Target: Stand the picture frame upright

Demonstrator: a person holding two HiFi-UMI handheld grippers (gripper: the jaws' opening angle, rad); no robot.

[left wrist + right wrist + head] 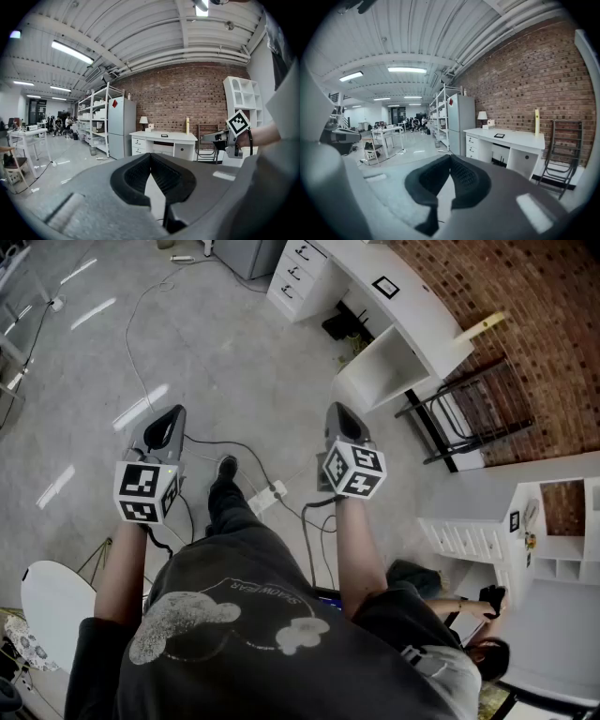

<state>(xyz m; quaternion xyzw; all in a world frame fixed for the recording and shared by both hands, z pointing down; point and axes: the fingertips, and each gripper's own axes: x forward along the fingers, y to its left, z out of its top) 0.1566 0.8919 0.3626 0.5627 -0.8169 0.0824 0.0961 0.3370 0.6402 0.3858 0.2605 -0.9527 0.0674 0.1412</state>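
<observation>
A small dark picture frame (385, 286) lies flat on the white desk (419, 334) against the brick wall, well ahead of me. The left gripper view shows the frame (164, 135) far off, and so does the right gripper view (499, 135). I hold both grippers out over the grey floor, side by side, far from the desk. My left gripper (172, 418) is shut with nothing in it, its jaws touching (150, 157). The right gripper (337, 413) is likewise shut and empty (450, 158).
A yellow upright object (483, 324) and a lamp (144, 121) stand on the desk. A black rack (469, 418) stands to its right, then a white shelf unit (525, 521). Cables and a power strip (267, 498) lie on the floor. A person (478, 615) sits low right.
</observation>
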